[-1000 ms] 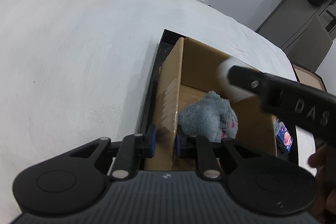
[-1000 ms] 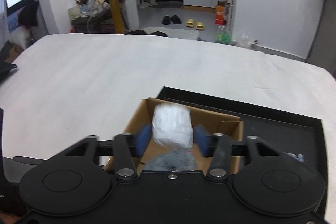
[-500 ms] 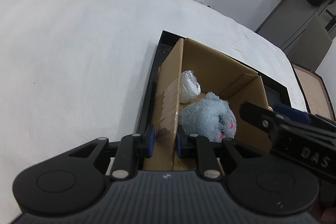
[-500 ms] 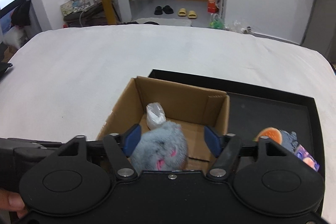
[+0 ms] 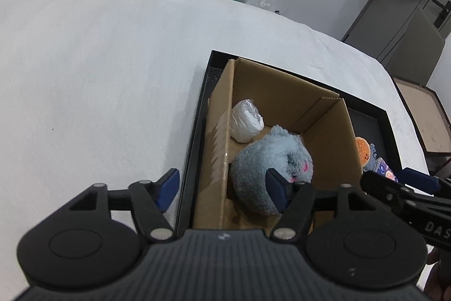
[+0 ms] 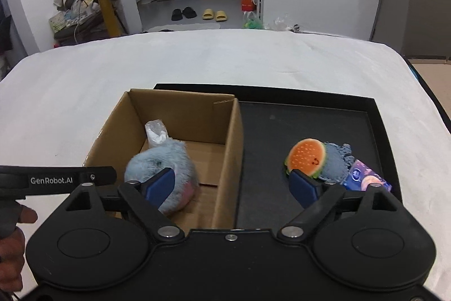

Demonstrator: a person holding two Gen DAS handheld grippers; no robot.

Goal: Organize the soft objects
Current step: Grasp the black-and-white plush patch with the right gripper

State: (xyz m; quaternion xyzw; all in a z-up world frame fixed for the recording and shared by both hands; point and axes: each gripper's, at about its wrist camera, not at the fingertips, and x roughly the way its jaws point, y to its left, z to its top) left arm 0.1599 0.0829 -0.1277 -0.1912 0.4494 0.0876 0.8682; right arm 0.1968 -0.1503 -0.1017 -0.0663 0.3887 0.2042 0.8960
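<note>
While empty, left gripper (image 5: 222, 188) and right gripper (image 6: 231, 186) (both spread wide) above cardboard box (image 6: 180, 106).

Left tongs (image 5: 222, 189) and right tongs (image 6: 231, 186) both spread wide, gripping nothing, side by side.

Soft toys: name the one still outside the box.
The watermelon plush, lying on the black tray right of the box; the blue plush is inside.
</note>
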